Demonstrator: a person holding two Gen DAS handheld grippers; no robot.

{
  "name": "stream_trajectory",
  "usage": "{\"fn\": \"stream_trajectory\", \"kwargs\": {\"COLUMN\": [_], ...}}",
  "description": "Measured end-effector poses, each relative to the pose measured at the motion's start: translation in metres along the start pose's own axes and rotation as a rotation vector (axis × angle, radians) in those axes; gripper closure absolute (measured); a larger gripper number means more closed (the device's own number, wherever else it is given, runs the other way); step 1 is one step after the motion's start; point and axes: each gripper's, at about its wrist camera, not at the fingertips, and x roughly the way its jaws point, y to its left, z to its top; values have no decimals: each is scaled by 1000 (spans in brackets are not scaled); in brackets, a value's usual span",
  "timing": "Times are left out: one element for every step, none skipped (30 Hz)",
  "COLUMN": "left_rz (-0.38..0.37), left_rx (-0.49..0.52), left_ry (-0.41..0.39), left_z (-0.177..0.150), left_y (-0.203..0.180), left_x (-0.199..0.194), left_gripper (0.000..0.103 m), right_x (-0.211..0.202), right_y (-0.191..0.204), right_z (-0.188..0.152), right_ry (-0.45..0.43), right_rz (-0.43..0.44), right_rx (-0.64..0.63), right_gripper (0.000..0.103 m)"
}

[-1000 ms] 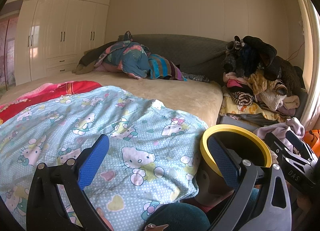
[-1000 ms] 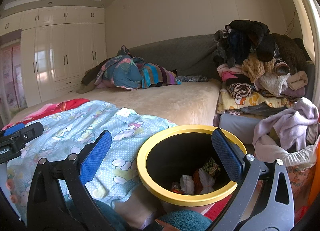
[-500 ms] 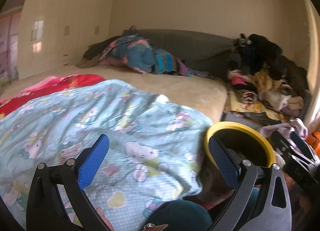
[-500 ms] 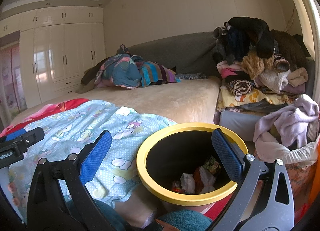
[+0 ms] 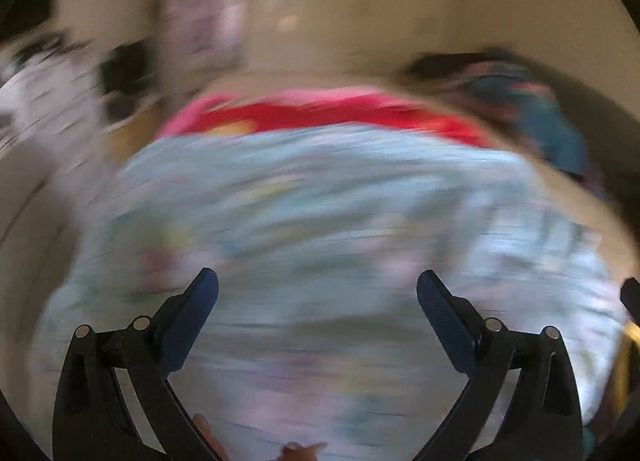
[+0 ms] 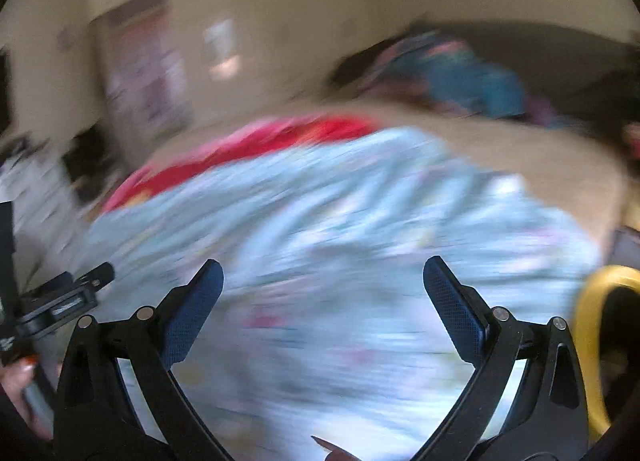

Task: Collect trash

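Both views are heavily motion-blurred. My left gripper (image 5: 318,285) is open and empty, its blue pads spread wide over the light-blue patterned blanket (image 5: 320,221). My right gripper (image 6: 323,275) is also open and empty over the same blanket (image 6: 340,221). The black trash bin with a yellow rim (image 6: 596,337) sits at the right edge of the right wrist view; a sliver of its rim (image 5: 626,365) shows in the left wrist view. No loose trash is discernible through the blur. The left gripper's body (image 6: 60,305) appears at the left of the right wrist view.
A red blanket (image 5: 340,113) lies beyond the blue one on the beige bed (image 6: 540,157). A teal and striped bundle of bedding (image 6: 460,81) rests against the grey headboard. Blurred furniture and white clutter (image 5: 44,101) stand at the left.
Both grippers have swung quickly to the left; the bin has slid from the centre to the right edge of both views, and the clothes pile has left the frames. Both stay open.
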Motion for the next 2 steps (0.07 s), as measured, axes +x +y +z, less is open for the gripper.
{"fn": "stream_trajectory", "kwargs": {"left_rz": [66, 89], "left_rx": [-36, -58], "left_ry": [34, 57], "left_z": [-3, -5], "left_y": [32, 50], "left_x": [17, 27], "left_gripper": [6, 6], "right_x": [24, 44], "right_y": [31, 56], "right_z": [-3, -6], "right_ry": [49, 93], "right_rz": [36, 69], "right_rx": [-30, -59], "right_gripper": [11, 11]}}
